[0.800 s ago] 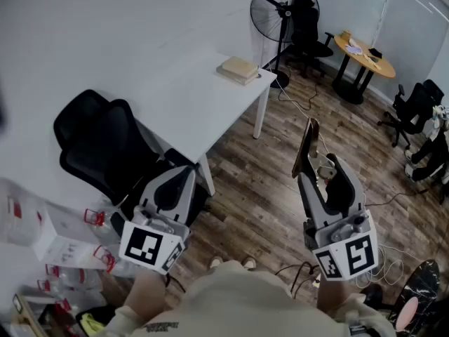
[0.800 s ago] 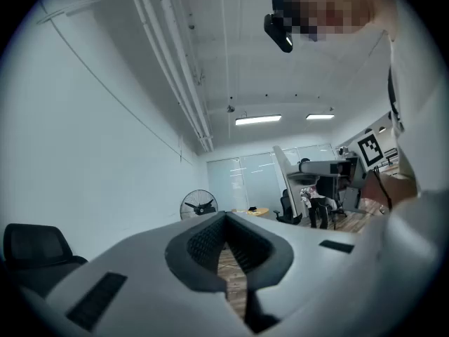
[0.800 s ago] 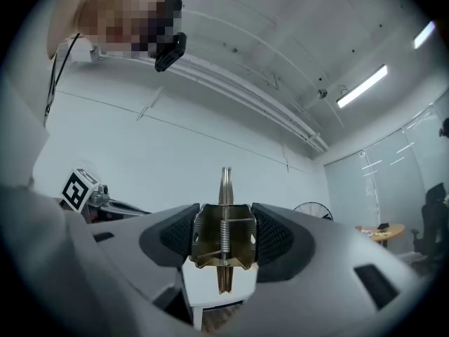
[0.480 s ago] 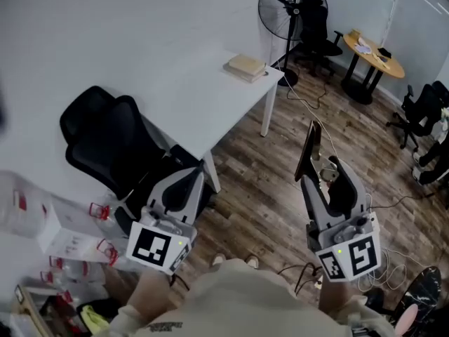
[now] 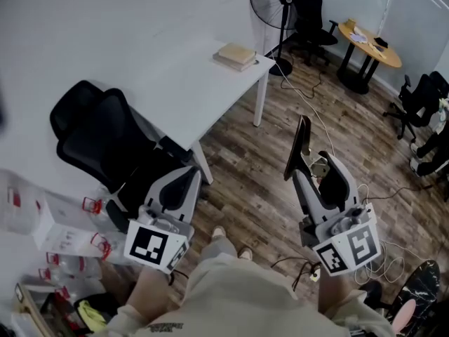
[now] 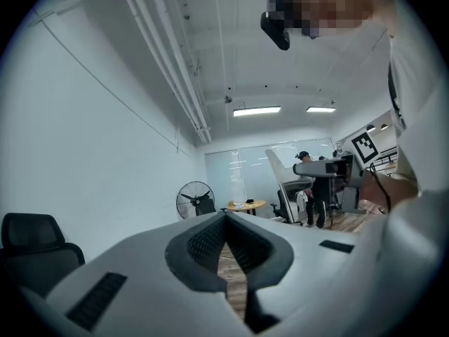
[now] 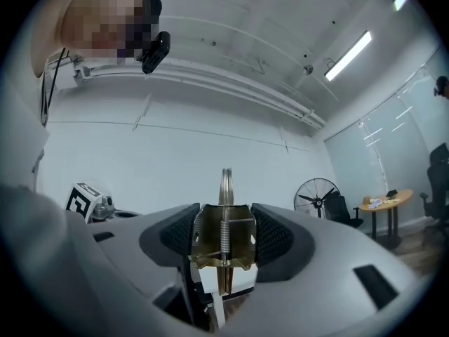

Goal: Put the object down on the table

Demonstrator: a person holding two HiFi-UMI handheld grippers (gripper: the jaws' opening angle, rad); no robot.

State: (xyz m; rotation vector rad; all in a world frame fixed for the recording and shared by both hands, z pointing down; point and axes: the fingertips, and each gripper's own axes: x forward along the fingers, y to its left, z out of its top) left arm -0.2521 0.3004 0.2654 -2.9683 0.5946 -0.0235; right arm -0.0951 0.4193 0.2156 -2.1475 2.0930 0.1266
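Note:
A thin dark flat board (image 5: 299, 144) with a brass spring clip (image 7: 224, 237) stands upright and edge-on over the wooden floor. My right gripper (image 5: 313, 168) is shut on it at the clip, one pad on each side. The same clip fills the gap between the jaws in the right gripper view, with the board's edge (image 7: 226, 185) rising above it. My left gripper (image 5: 183, 176) is held low at the left, its jaws shut with nothing between them (image 6: 224, 217). The white table (image 5: 175, 83) lies ahead and to the left of both grippers.
A tan book (image 5: 236, 55) lies at the table's far corner. A black office chair (image 5: 98, 132) stands by the table's near side. A floor fan (image 5: 280, 5), a round wooden table (image 5: 368, 41) and more chairs are at the back right. Boxes and plastic clutter (image 5: 56, 234) sit at the lower left.
The view has swung slightly, so the table and the grippers have shifted a little in the picture. The right gripper keeps its hold on the upright board. The left gripper stays shut.

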